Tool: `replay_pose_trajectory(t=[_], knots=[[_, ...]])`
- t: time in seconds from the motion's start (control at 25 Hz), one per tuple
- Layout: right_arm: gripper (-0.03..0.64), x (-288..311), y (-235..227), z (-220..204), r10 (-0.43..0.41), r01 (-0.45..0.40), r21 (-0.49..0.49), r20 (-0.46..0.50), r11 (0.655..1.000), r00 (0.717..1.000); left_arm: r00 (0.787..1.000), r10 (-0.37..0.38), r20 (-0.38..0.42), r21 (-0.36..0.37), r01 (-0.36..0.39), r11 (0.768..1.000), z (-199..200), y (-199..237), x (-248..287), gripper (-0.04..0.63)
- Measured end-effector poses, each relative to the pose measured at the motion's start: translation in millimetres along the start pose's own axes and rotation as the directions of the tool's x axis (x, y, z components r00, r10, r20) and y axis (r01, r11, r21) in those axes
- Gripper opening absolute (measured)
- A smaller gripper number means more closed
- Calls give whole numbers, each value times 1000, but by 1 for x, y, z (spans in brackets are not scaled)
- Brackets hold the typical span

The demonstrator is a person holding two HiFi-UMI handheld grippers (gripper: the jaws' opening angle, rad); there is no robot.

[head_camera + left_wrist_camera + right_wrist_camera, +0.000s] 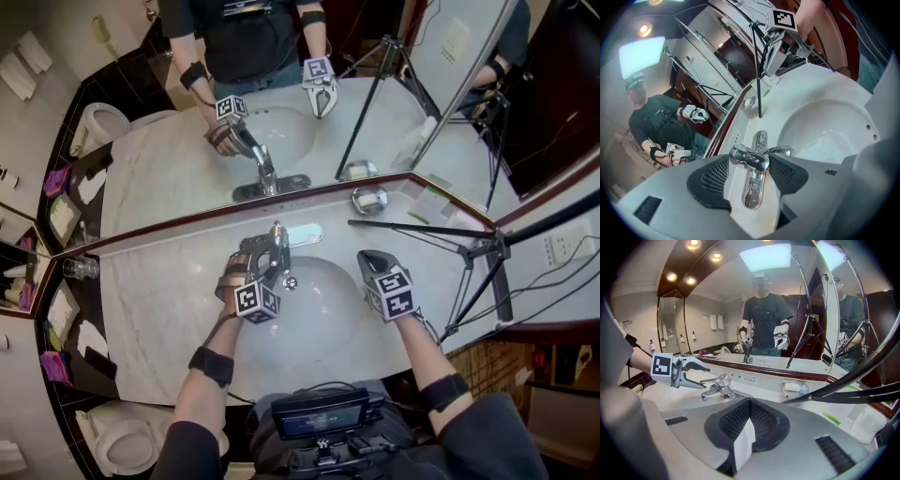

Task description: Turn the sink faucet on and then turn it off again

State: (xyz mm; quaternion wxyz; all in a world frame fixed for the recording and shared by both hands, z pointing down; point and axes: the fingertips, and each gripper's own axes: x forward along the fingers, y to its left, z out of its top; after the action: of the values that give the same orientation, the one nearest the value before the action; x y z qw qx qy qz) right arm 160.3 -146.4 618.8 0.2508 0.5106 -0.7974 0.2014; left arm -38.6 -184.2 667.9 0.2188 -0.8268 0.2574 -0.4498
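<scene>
Faucet (279,255): chrome, set at the back rim of the basin, with its spout reaching out over the bowl.
Lever (750,158): on top of the faucet, lying between two dark pads.
Left tool (266,247): clenched on the lever, with one pad on each side and both touching the metal (the left gripper view shows this plainly); the hand comes in from the faucet's left.
Basin (328,323): white and oval, directly in front of the faucet.
Right tool (368,259): to the right of the faucet and apart from it, over the basin's right rim; its jaws are pressed together with nothing between them.
Desk (159,309): pale marble, spreading out on both sides of the faucet.
Soap dish (369,199): behind and to the right of the faucet, on the desk by the mirror's corner, with a white bar in it.
Tripod (480,249): black, farther right of the faucet than the soap dish, one leg stretching across the desk.
Glass (82,268): well to the left of the faucet, at the desk's far end.
Mirror (178,173): just behind the faucet, reflecting the person and both tools.
Toilet (122,448): well left of the faucet, beyond the desk's front edge.
</scene>
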Motion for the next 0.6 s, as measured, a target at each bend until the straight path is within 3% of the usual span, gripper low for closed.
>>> replay_pose_trajectory(t=[0.6], knots=[[18, 6, -7, -8, -6, 6, 14, -3, 1000, 1000, 1000, 2, 12, -33, -1, 999, 6, 12, 12, 250]])
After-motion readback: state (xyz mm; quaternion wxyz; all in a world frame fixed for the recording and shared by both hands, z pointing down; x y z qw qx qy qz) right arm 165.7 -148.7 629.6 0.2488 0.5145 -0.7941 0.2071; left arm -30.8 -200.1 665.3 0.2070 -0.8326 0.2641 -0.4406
